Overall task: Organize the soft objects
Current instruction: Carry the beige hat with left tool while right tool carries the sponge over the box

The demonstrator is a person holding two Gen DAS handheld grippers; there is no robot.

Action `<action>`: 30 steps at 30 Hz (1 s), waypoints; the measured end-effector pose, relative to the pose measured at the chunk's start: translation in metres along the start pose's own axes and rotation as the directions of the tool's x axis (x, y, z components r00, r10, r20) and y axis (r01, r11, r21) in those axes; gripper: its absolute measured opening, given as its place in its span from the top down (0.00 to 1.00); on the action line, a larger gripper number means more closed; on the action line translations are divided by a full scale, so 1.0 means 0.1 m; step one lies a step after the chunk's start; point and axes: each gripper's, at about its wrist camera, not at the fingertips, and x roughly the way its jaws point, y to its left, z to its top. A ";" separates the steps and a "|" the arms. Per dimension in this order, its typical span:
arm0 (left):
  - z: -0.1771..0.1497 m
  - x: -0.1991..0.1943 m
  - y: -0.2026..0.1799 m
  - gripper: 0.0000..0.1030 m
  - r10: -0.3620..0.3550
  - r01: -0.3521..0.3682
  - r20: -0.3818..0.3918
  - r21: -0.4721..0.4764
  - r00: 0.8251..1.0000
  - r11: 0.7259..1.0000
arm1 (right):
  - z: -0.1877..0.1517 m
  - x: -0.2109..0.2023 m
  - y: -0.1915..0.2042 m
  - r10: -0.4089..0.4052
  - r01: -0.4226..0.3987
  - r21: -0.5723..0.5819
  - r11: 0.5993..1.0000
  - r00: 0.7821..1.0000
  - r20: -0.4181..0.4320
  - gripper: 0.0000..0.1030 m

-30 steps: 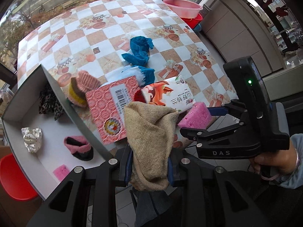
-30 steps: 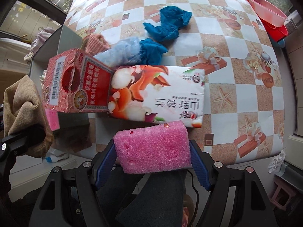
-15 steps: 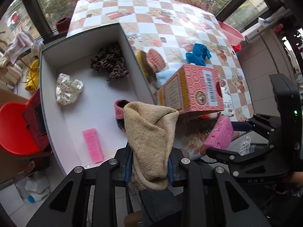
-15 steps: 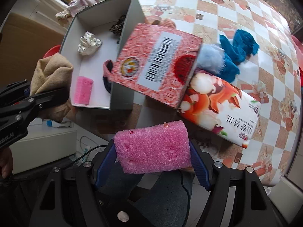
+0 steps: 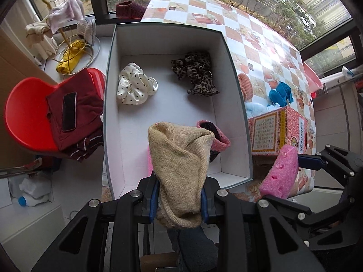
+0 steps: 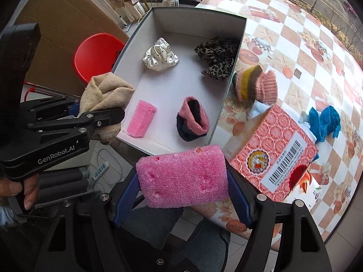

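My left gripper (image 5: 179, 201) is shut on a beige knit sock (image 5: 181, 163), held just outside the near edge of a white open box (image 5: 109, 72). My right gripper (image 6: 183, 190) is shut on a pink sponge (image 6: 183, 176), held beside the box's near right corner. In the box (image 6: 233, 72) lie a white dotted scrunchie (image 6: 160, 55), a leopard scrunchie (image 6: 215, 56), a pink-and-black sock (image 6: 192, 122) and a second pink sponge (image 6: 140, 121). The beige sock (image 6: 106, 93) also shows at the left of the right wrist view.
On the checkered table (image 6: 295, 34) lie a pink-yellow knit sock (image 6: 256, 86), a blue cloth (image 6: 324, 122) and a red patterned carton (image 6: 274, 158). A red chair (image 5: 29, 113) with a maroon cloth and a phone stands left of the box.
Both grippers have swung left from over the table toward the box, each keeping its load. The box now fills the middle of both views.
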 end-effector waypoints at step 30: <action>0.80 0.25 0.21 0.70 0.083 -0.079 0.046 -0.077 0.996 0.994 | 1.34 -0.07 -0.17 -0.011 0.003 0.086 0.996 0.996 0.083 0.27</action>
